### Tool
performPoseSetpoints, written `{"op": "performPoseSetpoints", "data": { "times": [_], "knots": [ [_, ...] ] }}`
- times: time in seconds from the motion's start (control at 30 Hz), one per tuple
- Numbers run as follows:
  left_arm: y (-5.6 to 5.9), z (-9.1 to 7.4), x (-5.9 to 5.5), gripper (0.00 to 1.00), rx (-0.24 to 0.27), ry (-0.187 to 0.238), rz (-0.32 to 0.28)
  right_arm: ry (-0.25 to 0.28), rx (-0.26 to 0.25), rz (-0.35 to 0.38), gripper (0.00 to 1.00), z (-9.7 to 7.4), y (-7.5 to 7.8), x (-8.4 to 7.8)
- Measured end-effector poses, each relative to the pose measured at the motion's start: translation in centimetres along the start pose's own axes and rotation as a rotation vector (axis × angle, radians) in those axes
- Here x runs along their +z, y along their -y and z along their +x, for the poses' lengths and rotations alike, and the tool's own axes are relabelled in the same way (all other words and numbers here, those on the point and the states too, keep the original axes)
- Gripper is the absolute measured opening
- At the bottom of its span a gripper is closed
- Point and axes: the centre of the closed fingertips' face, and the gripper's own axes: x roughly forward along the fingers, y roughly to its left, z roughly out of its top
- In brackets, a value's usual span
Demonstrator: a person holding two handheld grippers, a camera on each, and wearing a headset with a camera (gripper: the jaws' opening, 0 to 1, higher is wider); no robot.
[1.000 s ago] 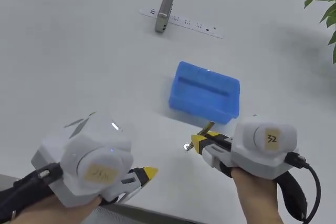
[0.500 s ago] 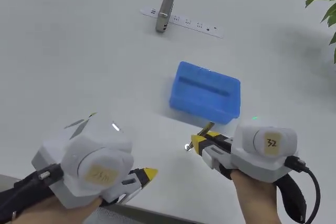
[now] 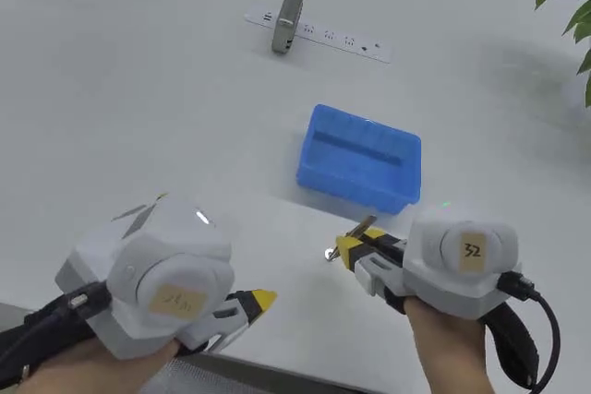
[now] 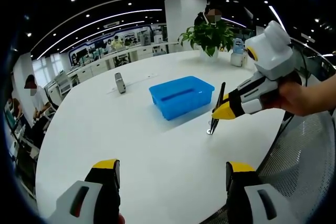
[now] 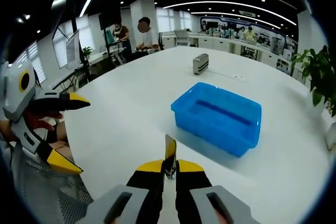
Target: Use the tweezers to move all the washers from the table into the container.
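- The right gripper (image 3: 349,248) sits low on the right of the head view, held in the person's hand, with its jaws pressed together on the tweezers (image 3: 362,226).
- In the right gripper view the two yellow-tipped jaws squeeze the tweezers between them, and the dark blade pokes straight up out of the pinch.
- From the left gripper view the tweezers slant downward, tip down on the white table (image 3: 138,117).
- Right at that tip in the head view lies a small shiny piece (image 3: 330,256). It is too small to tell whether it is a washer, or whether the tweezers grip it.
- The blue container (image 3: 360,159) stands just beyond the tweezers, near them but not touching. It is a rectangular tub, open side up, and I cannot tell what is inside.
- The left gripper (image 4: 173,166) hangs over the near edge of the table, well apart from the container. Its jaws are spread wide with nothing between them.
- In the head view the left gripper is at the lower left, one yellow tip pointing right towards the other gripper.
- Far across the table lies a white power strip (image 3: 319,36), with a grey block (image 3: 287,20) across its left end.
- Green plant leaves (image 3: 572,6) show at the upper right edge.
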Motion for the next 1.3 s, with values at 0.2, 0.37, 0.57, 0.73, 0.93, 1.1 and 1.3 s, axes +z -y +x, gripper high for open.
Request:
{"op": "performPoseSetpoints", "data": {
  "times": [0.2, 0.37, 0.57, 0.73, 0.93, 1.1, 1.3],
  "knots": [
    [0.0, 0.0, 0.0, 0.85, 0.0, 0.004, -0.001, 0.045, 0.006, 0.022, 0.03, -0.8, 0.1, 2.1],
    [-0.1, -0.1, 0.1, 0.85, 0.001, 0.007, -0.006, 0.09, -0.002, 0.021, 0.03, -1.3, 0.6, 4.2],
    [0.0, 0.0, 0.1, 0.85, -0.001, 0.006, -0.007, 0.143, -0.013, 0.002, 0.04, -1.7, 1.6, 7.0],
    [0.0, 0.0, 0.0, 0.85, -0.002, 0.003, -0.009, 0.172, -0.029, -0.009, 0.04, -1.4, 2.8, 8.8],
    [0.0, 0.0, -0.1, 0.85, -0.001, -0.006, -0.012, 0.192, -0.043, -0.016, 0.04, -0.2, 3.9, 10.4],
    [0.1, 0.1, -0.3, 0.85, -0.004, -0.017, -0.005, 0.179, -0.056, -0.022, 0.04, 1.2, 5.1, 10.4],
    [0.2, 0.3, -0.5, 0.85, -0.012, -0.026, -0.009, 0.13, -0.055, -0.011, 0.04, 2.9, 5.8, 8.9]
  ]
}}
